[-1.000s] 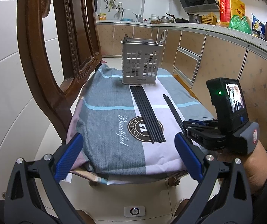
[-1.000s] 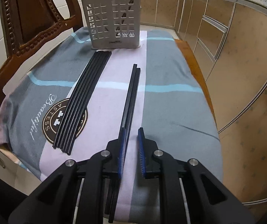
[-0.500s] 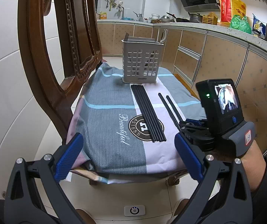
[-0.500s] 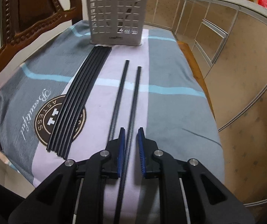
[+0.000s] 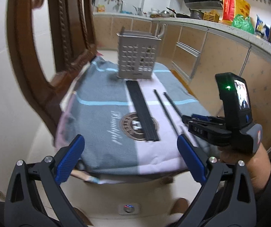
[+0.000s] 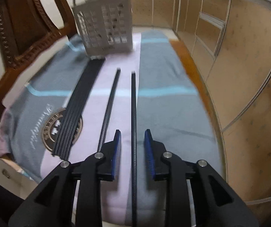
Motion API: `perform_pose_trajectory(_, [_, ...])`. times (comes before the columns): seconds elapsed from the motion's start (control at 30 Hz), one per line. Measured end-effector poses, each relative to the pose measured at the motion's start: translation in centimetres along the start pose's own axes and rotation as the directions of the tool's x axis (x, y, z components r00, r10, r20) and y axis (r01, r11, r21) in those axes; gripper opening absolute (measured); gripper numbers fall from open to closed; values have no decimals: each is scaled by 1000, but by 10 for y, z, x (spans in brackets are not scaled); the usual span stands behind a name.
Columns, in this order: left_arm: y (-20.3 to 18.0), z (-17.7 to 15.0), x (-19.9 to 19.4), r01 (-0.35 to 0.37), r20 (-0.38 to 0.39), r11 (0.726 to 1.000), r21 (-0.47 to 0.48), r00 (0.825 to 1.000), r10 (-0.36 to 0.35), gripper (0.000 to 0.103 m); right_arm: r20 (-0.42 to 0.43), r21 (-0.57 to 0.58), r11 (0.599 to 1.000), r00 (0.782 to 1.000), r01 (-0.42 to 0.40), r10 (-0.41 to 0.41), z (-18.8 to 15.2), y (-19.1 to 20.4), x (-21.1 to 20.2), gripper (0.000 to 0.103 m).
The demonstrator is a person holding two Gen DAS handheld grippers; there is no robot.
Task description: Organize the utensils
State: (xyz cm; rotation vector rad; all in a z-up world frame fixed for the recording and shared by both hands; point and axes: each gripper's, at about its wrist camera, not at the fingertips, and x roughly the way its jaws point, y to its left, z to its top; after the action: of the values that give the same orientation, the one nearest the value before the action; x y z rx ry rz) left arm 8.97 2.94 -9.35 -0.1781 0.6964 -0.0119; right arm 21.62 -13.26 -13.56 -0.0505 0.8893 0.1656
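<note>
Item: right gripper (image 6: 132,151) — jaws opening, one black chopstick (image 6: 133,113) between them, pads clear of it; its mate (image 6: 109,104) lies just outside. Bundled chopsticks (image 6: 78,102) wait near the basket (image 6: 105,26), likely their destination. Left gripper (image 5: 130,162) — jaws wide apart, empty.

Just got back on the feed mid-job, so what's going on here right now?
A person holds a gripper in each hand over a cloth-covered chair seat. The right gripper is opening its jaws around one black chopstick; the pads are clear of it. A second loose chopstick lies just left, outside the jaws. A bundle of chopsticks lies further left, running up to the grey utensil basket. The left gripper hangs open at the seat's near edge, holding nothing.
</note>
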Motion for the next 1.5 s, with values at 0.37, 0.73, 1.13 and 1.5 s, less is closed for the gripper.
perform_pose_trajectory(0.37, [-47, 102, 100, 67, -157, 996, -57, 985, -75, 73, 126, 152, 982, 988, -110, 91, 18, -75, -42, 67])
perform_pose_trajectory(0.73, [-75, 111, 227, -66, -346, 997, -37, 937, 49, 45, 127, 137, 980, 984, -143, 126, 17, -80, -33, 67])
perform_pose_trajectory(1.13, [-81, 115, 271, -123, -429, 991, 47, 894, 131, 8, 112, 118, 978, 981, -169, 156, 19, -78, -27, 67])
perform_pose_trajectory(1.5, [-48, 164, 142, 146, -150, 986, -75, 976, -156, 7, 21, 42, 989, 990, -143, 142, 39, -49, 2, 67])
